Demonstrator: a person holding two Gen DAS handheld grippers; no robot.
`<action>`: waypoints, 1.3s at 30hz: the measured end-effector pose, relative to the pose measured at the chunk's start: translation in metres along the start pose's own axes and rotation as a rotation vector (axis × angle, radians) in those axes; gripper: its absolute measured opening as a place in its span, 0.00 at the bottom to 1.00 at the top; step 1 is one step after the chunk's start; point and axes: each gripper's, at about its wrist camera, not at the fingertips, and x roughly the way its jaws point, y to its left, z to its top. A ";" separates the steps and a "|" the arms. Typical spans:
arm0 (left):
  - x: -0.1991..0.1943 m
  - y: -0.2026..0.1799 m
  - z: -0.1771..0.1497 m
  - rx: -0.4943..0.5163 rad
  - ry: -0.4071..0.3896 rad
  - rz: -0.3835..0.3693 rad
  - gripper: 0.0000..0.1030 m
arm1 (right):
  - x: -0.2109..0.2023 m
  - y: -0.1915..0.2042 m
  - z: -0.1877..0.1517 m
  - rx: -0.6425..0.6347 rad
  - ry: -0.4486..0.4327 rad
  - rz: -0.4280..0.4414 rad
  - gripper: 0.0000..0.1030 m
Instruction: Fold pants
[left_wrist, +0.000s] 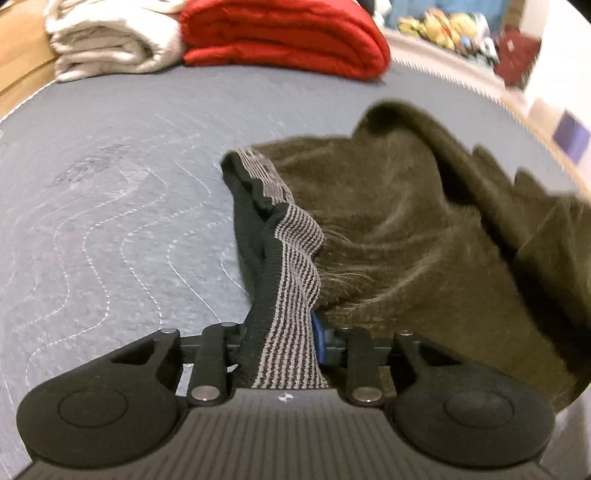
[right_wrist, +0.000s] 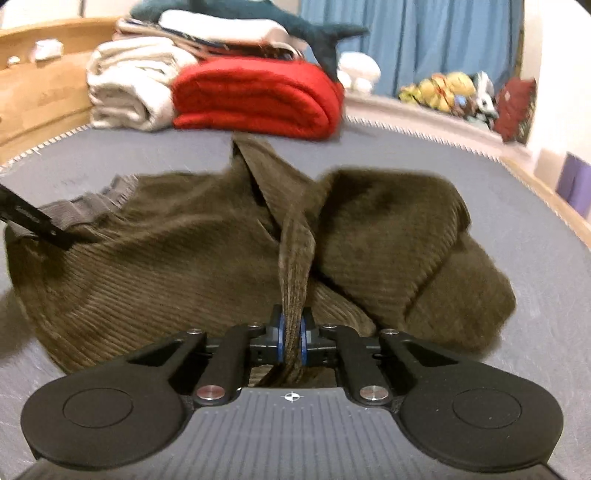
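Here the brown corduroy pants lie bunched on the grey quilted bed, roughly in the middle of it, with the fabric humped and creased rather than flat. The left gripper is clenched on the waistband, a striped grey-and-black elastic band that runs up from between its fingers and twists away toward the far side, with the brown cloth spreading off to the right of it. The right gripper is clamped on a narrow ridge of corduroy that rises from between its blue pads and stretches away toward the far edge of the heap; a rounded fold of the pants lies to the right of that ridge and a broader spread of cloth to the left. In the right wrist view the other gripper shows as a dark finger at the left edge, touching the grey waistband there. At the far end of the bed sits a folded red blanket, with a folded cream blanket just beside it on the left and more folded linens stacked on top. A wooden bed frame runs along the far left, a blue curtain hangs behind, and a blurred cluster of colourful toys sits on the ledge to the far right.
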 end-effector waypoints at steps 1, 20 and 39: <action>-0.008 0.004 0.001 -0.030 -0.019 -0.003 0.28 | -0.004 0.004 0.002 -0.016 -0.028 0.007 0.08; -0.044 0.050 0.002 -0.351 0.016 0.187 0.67 | -0.018 0.039 -0.005 -0.170 -0.050 0.276 0.11; -0.037 -0.016 0.015 -0.108 -0.117 0.109 0.71 | -0.015 0.038 -0.010 -0.189 -0.021 0.209 0.31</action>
